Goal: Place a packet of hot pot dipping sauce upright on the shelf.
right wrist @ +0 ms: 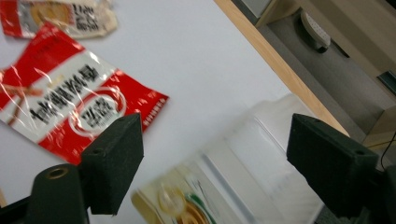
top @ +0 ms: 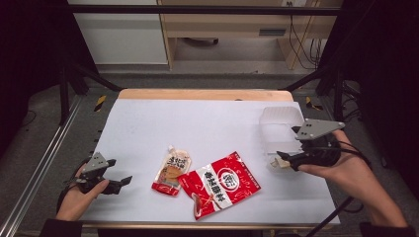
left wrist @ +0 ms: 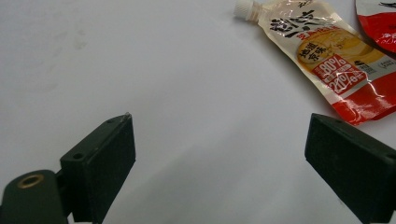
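A red snack bag (top: 220, 183) (right wrist: 70, 107) lies flat near the table's front middle. A spouted sauce pouch (top: 171, 170) (left wrist: 327, 56) lies just to its left, partly under it. At the right stands a translucent plastic box (top: 281, 129) (right wrist: 261, 154). A small cream packet (top: 274, 164) (right wrist: 182, 205) lies at its near end. My right gripper (top: 285, 157) (right wrist: 215, 135) hovers over that packet and box end, open, with nothing pressed between its jaws. My left gripper (top: 118, 182) (left wrist: 219, 135) rests at the front left, open over bare white surface, pointing toward the pouch.
The white table top (top: 197, 118) has a wooden far edge (top: 205, 94) (right wrist: 280, 70). Black frame posts stand at both back corners. A metal rail (top: 34, 173) runs along the left side. Wooden furniture stands beyond the table.
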A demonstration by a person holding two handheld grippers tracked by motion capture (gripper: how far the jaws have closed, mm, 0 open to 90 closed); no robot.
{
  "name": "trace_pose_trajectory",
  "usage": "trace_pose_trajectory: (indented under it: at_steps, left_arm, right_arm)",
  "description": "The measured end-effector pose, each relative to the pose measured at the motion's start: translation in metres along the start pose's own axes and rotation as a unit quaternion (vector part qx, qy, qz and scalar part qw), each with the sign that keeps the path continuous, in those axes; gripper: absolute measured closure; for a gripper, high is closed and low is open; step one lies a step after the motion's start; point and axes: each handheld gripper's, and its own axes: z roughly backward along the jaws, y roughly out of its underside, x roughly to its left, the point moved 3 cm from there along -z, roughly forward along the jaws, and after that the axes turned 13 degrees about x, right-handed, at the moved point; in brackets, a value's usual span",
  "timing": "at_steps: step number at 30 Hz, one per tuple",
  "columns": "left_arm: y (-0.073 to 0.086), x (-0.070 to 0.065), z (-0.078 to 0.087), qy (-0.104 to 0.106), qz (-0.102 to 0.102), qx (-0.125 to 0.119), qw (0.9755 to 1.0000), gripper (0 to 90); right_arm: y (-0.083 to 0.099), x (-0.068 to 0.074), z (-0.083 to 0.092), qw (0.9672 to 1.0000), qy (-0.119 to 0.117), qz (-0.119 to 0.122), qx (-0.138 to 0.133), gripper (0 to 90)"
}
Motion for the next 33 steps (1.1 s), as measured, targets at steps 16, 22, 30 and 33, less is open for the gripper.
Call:
trace_pose_trajectory:
  at_steps: [16,22,30,33]
  left_arm:
    - [-0.009,-0.009,0.001,-0.001,-0.01,-0.008,0.9999,8.3]
    - [-0.009,-0.009,0.001,0.001,-0.01,-0.01,0.9999,8.1]
    - [-0.01,-0.01,0.002,-0.001,-0.012,-0.013,0.9998,8.1]
    - [-0.01,-0.01,0.002,-0.002,-0.012,-0.013,0.9998,8.1]
  right_arm:
    - [-0.047,0.071,-0.051,0.9981,-0.033,-0.037,-0.037,14.4]
    - [-0.066,0.103,-0.077,0.9972,-0.063,-0.023,-0.033,15.7]
    - [-0.091,0.134,-0.118,0.9963,-0.081,-0.01,-0.025,19.4]
    - [-0.104,0.139,-0.127,0.9956,-0.086,-0.013,-0.035,20.8]
